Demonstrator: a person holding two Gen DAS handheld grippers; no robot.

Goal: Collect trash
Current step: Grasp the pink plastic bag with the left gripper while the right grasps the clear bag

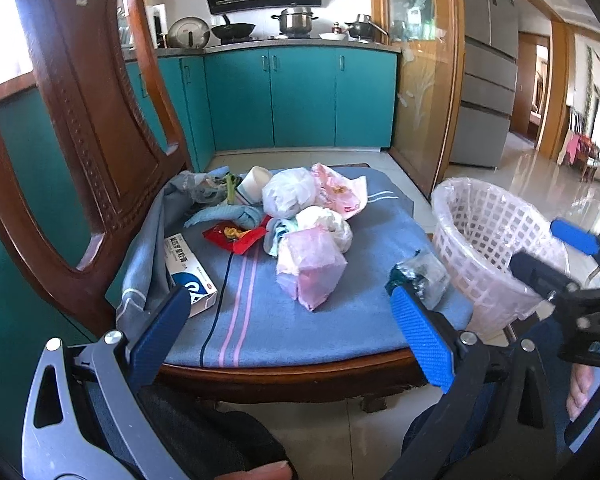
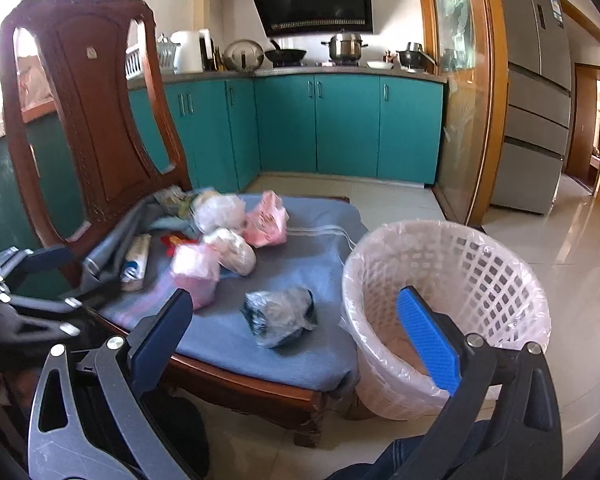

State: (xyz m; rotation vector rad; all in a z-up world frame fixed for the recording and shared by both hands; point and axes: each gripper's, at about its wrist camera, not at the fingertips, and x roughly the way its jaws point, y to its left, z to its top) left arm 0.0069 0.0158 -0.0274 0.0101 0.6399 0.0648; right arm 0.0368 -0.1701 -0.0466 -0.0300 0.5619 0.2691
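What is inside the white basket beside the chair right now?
The basket holds only a thin plastic liner; no trash shows on its visible inner wall. Its bottom is hidden behind the right claw.

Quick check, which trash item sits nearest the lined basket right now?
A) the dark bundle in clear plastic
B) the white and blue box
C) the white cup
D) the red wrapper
A: the dark bundle in clear plastic lies alone at the seat corner beside the basket; the box, red wrapper and cup sit toward the chair back.
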